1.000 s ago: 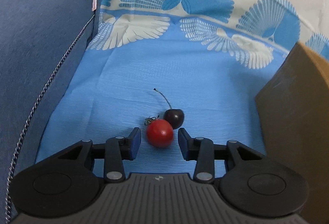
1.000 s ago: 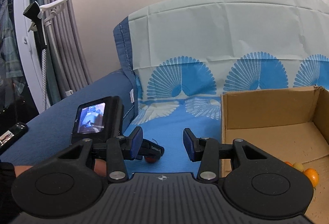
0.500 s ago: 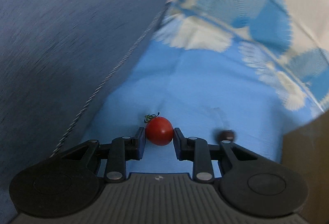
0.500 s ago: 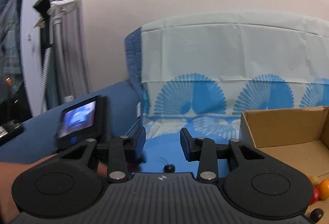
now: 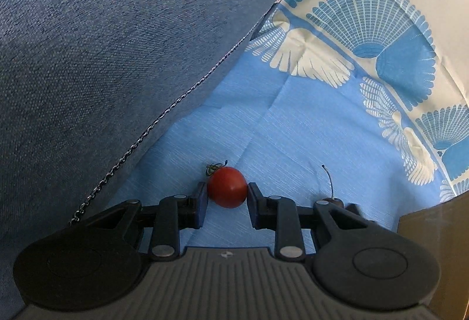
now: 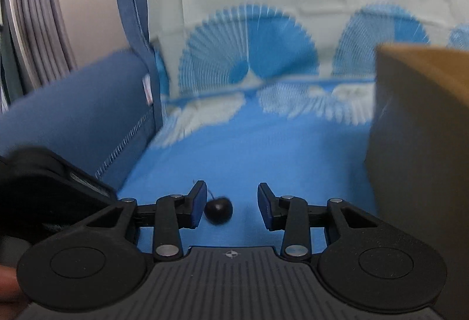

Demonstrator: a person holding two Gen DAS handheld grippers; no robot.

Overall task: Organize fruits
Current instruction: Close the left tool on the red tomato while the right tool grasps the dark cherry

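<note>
The left gripper (image 5: 227,196) pinches a small red tomato (image 5: 227,187). Both pads touch its sides, one on each side. The tomato's green top points away from the gripper and a little to the left. It sits low over the blue cloth (image 5: 293,144), next to the big blue cushion (image 5: 117,41).

The right gripper (image 6: 230,207) is spread, and nothing is held in it. A dark cherry (image 6: 218,211) lies on the cloth between its fingers. The cherry is not in the middle. It is very close to the left pad, and there is a wide gap to the right pad. Its thin stem points up and away toward the left pad. So the right hand is the one nearest the cherry, and I think it should slide a little to the left before it squeezes, so the cherry sits in the middle.

The brown box (image 6: 419,144) stands just to the right of both grippers. Only its outside wall shows here, so I cannot tell what is in it. I think both fruits should go in there.
</note>
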